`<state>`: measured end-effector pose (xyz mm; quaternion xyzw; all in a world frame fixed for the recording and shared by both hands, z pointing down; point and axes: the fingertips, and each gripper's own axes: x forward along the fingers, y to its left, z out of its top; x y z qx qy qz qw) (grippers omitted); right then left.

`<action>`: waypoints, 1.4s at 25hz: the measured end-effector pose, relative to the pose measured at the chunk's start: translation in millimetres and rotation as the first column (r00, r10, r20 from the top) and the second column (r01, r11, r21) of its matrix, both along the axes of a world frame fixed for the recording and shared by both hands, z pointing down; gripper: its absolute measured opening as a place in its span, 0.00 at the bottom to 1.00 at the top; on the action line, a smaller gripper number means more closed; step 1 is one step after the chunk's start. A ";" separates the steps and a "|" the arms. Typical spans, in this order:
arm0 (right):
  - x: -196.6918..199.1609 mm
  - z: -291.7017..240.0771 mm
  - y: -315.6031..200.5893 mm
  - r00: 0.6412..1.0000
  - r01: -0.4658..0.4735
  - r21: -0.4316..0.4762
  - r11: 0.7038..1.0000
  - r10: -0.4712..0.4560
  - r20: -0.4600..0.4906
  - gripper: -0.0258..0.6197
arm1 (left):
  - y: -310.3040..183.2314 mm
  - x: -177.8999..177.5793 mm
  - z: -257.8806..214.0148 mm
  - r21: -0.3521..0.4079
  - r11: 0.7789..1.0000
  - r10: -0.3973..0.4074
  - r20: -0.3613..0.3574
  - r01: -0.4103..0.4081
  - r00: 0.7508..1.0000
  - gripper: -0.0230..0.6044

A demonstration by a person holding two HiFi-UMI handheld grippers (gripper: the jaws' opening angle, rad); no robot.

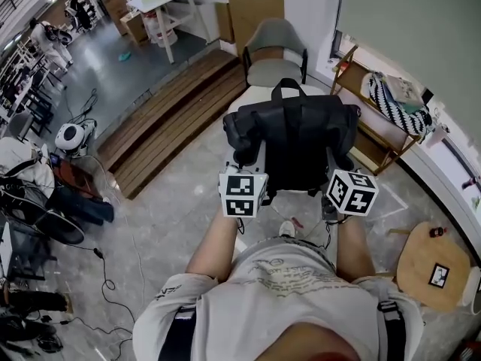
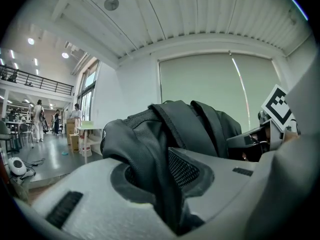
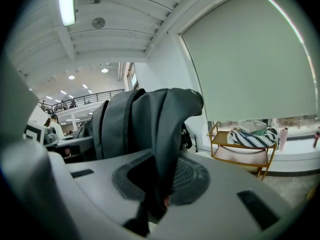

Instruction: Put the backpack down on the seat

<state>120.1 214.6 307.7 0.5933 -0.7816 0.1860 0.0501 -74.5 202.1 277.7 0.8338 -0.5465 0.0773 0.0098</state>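
Note:
A black backpack [image 1: 304, 141] hangs in the air in front of me, held up by its two shoulder straps. My left gripper [image 1: 244, 164] is shut on the left mesh strap [image 2: 167, 169], which runs down between its jaws. My right gripper [image 1: 336, 168] is shut on the other strap [image 3: 165, 139] in the same way. In the head view a white seat [image 1: 252, 96] lies right under and behind the pack, mostly hidden by it. The pack's top handle [image 1: 289, 87] points away from me.
A grey armchair [image 1: 275, 55] stands just beyond the white seat. A wooden shelf rack [image 1: 379, 138] holding a striped bag [image 1: 394, 100] stands to the right. A round wooden stool [image 1: 432, 265] is near my right side. Wooden steps [image 1: 173, 119] and floor cables [image 1: 101, 265] lie left.

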 end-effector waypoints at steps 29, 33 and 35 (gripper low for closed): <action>32.2 25.4 -159.1 0.996 0.091 -0.080 0.993 -0.091 0.008 0.12 | -150.3 30.5 27.0 -0.080 0.993 -0.086 -0.013 0.085 0.996 0.19; 33.6 35.7 -175.6 0.996 0.089 -0.101 0.991 -0.089 0.008 0.12 | -169.5 31.8 38.6 -0.100 0.992 -0.081 -0.014 0.080 0.997 0.19; 36.3 38.2 -189.0 0.997 0.081 -0.108 0.991 -0.080 0.010 0.12 | -185.7 34.8 41.0 -0.105 0.992 -0.070 -0.013 0.069 0.997 0.19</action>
